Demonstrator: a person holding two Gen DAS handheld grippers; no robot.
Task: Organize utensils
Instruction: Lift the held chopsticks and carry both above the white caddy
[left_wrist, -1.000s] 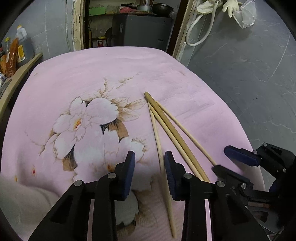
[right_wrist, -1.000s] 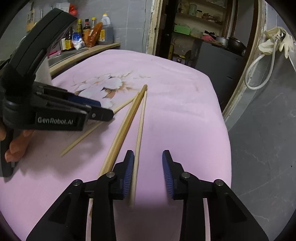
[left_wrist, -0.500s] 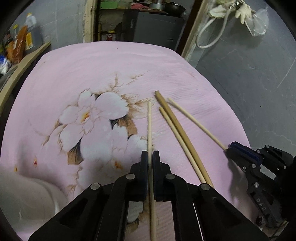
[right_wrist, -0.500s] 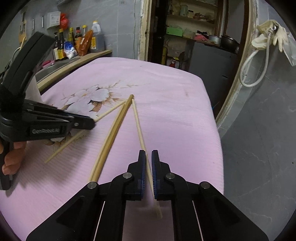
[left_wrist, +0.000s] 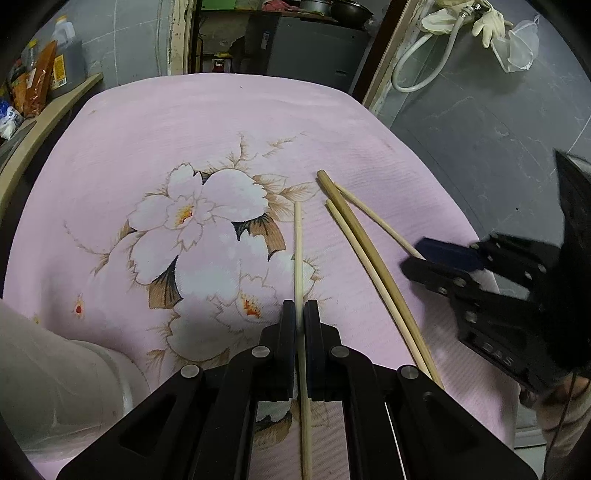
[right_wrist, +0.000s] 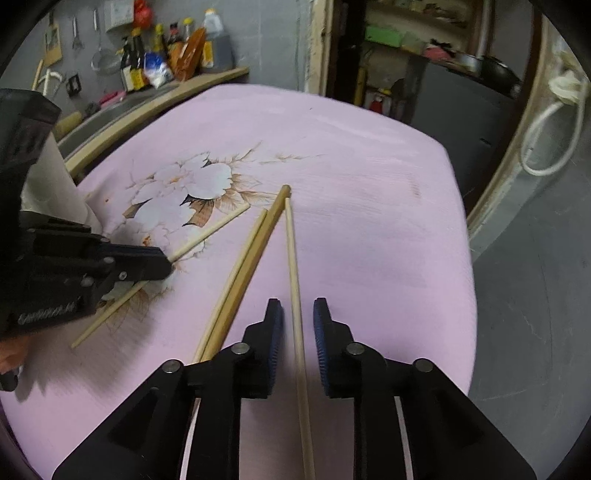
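Note:
Several wooden chopsticks lie on a pink flowered cloth (left_wrist: 147, 147). My left gripper (left_wrist: 300, 314) is shut on a pale chopstick (left_wrist: 298, 251) that points away over the flower print. To its right lie two chopsticks side by side (left_wrist: 365, 258) and a thinner one (left_wrist: 373, 218). My right gripper (right_wrist: 298, 317) is open, its jaws on either side of that thin chopstick (right_wrist: 293, 258), which lies on the cloth. The pair (right_wrist: 251, 258) lies just left of it. The left gripper (right_wrist: 147, 264) and its chopstick (right_wrist: 214, 230) show at the left.
The cloth-covered table drops off at the right edge (right_wrist: 465, 258) to a grey floor. A wooden counter with bottles (right_wrist: 177, 51) runs along the far left. A pale cylinder (left_wrist: 55, 376) stands at the near left.
My right gripper was shut on the thin chopstick and has opened, leaving it on the cloth. My left gripper stays shut on its chopstick and has shifted little.

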